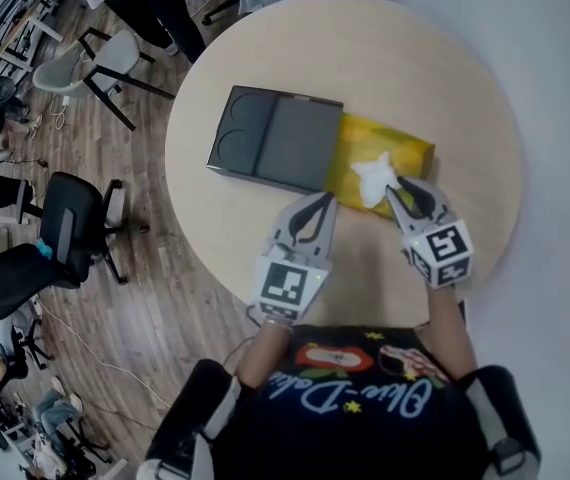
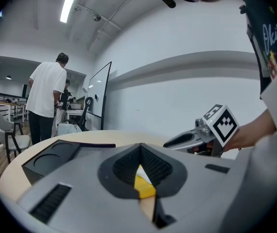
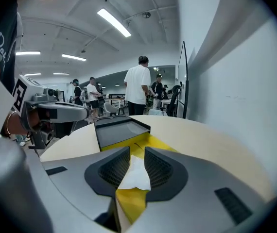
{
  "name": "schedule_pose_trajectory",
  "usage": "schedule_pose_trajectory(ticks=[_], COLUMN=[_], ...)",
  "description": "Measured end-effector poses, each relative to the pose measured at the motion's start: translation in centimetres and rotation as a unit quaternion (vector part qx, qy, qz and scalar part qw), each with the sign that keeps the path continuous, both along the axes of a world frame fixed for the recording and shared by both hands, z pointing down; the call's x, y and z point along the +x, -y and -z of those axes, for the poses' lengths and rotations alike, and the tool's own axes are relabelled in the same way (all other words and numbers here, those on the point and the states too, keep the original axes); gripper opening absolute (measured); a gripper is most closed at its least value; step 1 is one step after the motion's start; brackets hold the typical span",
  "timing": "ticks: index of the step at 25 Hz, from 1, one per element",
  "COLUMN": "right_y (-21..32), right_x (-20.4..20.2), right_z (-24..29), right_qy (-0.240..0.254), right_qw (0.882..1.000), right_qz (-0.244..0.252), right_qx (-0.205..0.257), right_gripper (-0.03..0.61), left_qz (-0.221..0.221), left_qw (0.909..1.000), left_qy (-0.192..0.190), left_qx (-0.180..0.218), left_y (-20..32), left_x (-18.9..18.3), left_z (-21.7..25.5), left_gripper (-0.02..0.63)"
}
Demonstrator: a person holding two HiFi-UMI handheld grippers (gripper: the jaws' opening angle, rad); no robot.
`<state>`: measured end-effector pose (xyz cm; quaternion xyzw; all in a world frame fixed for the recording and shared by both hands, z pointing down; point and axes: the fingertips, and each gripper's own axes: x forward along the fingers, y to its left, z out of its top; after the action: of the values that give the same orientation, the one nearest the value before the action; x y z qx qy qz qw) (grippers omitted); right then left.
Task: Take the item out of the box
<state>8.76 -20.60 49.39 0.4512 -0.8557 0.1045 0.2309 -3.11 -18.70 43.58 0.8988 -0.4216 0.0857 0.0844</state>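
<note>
A: Risk from here?
B: right gripper (image 3: 137,152) jaws parted, white item (image 3: 135,178) loose between them, lying in the yellow box (image 1: 410,153); an off-centre close could let it slip back; left gripper (image 2: 139,147) clenched beside the box's near corner.
A: Heading?
B: Long axis along the jaws; narrow end toward the dark tray (image 1: 275,138).

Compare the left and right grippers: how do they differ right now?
The left gripper has its jaws drawn together on the yellow box's near edge; the right gripper has its jaws apart. The left gripper touches only the yellow box; the right gripper has the white item between its jaws. Both point away from the person at the box's near side.
</note>
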Motion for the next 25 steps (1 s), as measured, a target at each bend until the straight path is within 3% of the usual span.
schedule_pose_trajectory(ticks=[14,18,25], right_y=[2.2,2.4,2.7], right_x=[0.6,0.9,1.1], right_z=[-4.6,-5.6,-6.6], right_qy=[-0.125,-0.135,-0.178], right_qw=[0.989,0.987,0.978], right_qz=[0.002,0.002,0.013], right_qx=[-0.077,-0.090,-0.112], right_gripper=[0.143,0.143,0.143], left_qz=[0.013,0.007,0.013], left_qw=[0.9998,0.9999,0.9998], left_qy=[-0.010,0.006,-0.002], left_qx=[-0.013,-0.011,-0.013], left_y=[1.6,1.9,2.6], left_x=[-1.3,-1.5,-1.4], left_z=[0.1,-0.4,-0.5], left_gripper=[-0.003,-0.003,-0.003])
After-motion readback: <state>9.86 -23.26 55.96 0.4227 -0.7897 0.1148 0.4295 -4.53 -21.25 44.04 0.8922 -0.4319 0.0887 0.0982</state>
